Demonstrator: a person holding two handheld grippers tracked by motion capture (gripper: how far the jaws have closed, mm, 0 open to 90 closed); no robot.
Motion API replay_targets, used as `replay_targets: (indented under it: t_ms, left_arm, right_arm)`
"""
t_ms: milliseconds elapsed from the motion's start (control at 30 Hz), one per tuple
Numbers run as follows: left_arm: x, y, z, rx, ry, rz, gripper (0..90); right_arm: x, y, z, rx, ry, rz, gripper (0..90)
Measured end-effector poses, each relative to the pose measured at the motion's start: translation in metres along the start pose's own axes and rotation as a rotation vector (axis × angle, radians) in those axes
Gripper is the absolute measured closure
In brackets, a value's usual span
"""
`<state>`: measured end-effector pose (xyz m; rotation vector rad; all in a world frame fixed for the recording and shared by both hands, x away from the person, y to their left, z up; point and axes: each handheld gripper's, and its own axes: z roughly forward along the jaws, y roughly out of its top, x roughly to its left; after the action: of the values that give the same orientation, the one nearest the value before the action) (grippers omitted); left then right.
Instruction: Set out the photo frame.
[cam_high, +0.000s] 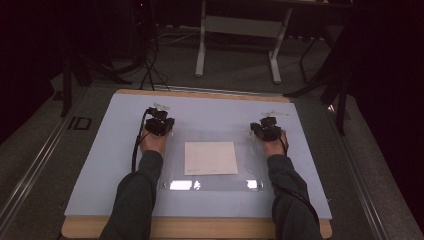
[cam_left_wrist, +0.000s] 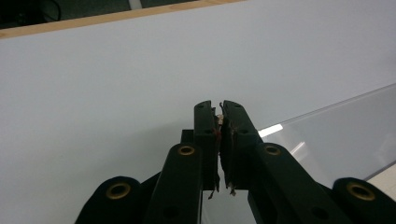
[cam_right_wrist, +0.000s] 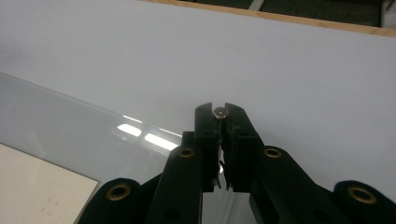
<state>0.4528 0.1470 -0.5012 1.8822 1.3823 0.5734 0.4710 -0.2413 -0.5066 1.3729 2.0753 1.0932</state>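
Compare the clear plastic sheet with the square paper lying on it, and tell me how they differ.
The clear plastic sheet is see-through and glossy, throwing bright glare near its front edge; the square paper is opaque, cream and matte. The sheet is the larger, its border showing on every side of the paper. The paper carries faint printed lines; the sheet looks unmarked. Both lie flat on the pale table cover.

The table (cam_high: 200, 227) is showing a pale wood edge under a matt, smooth light-blue cover sheet (cam_high: 115, 165). A clear plastic panel (cam_high: 252, 155) is lying glossy on it, throwing back bright glints along its near edge. The cream paper square (cam_high: 210, 158) is looking matt. The left gripper (cam_left_wrist: 220, 114) is showing matt black plastic jaws with brass-coloured metal rivets.
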Motion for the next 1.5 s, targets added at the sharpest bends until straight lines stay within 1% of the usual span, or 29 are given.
replay_targets:
  t_ms: [133, 200, 367, 433, 500, 667, 833, 933, 1267, 1300, 1333, 1433, 1500]
  left_arm:
    - [0.003, 0.006, 0.003, 0.029, -0.017, -0.003, 85.7]
    - [0.006, 0.007, 0.004, 0.031, -0.029, -0.006, 85.7]
    - [0.011, 0.011, 0.006, 0.051, -0.058, 0.0, 85.6]
    - [0.012, 0.012, 0.007, 0.059, -0.063, 0.002, 85.6]
    - [0.013, 0.013, 0.008, 0.057, -0.07, -0.004, 85.5]
    - [0.015, 0.013, 0.009, 0.054, -0.076, -0.02, 85.4]
    - [0.016, 0.015, 0.01, 0.057, -0.08, -0.025, 85.4]
    - [0.016, 0.017, 0.012, 0.062, -0.077, -0.037, 85.3]
    - [0.016, 0.018, 0.012, 0.076, -0.071, -0.043, 84.0]
    - [0.016, 0.018, 0.012, 0.08, -0.066, -0.047, 82.4]
    - [0.016, 0.018, 0.013, 0.089, -0.063, -0.041, 80.2]
    - [0.017, 0.017, 0.011, 0.089, -0.064, -0.037, 70.6]
    - [0.019, 0.015, 0.005, 0.061, -0.064, -0.036, 69.3]
  right_arm:
    - [-0.001, 0.003, 0.002, 0.013, -0.004, 0.009, 85.4]
    - [0.0, 0.004, 0.003, 0.018, -0.006, 0.019, 85.5]
    - [-0.003, 0.006, 0.006, 0.023, 0.006, 0.023, 85.6]
    - [-0.004, 0.006, 0.007, 0.022, 0.011, 0.03, 85.6]
    - [-0.006, 0.006, 0.008, 0.019, 0.018, 0.03, 85.7]
    - [-0.006, 0.007, 0.01, 0.014, 0.014, 0.041, 85.7]
    - [-0.007, 0.008, 0.012, 0.017, 0.017, 0.047, 85.7]
    - [-0.006, 0.009, 0.014, 0.016, 0.005, 0.058, 85.7]
    - [-0.007, 0.014, 0.016, 0.046, 0.0, 0.08, 85.7]
    - [-0.007, 0.014, 0.017, 0.049, -0.003, 0.079, 85.8]
    - [-0.007, 0.014, 0.017, 0.049, -0.002, 0.081, 85.8]
    - [-0.006, 0.015, 0.017, 0.052, -0.01, 0.084, 85.7]
    - [-0.006, 0.015, 0.018, 0.057, -0.013, 0.092, 85.8]
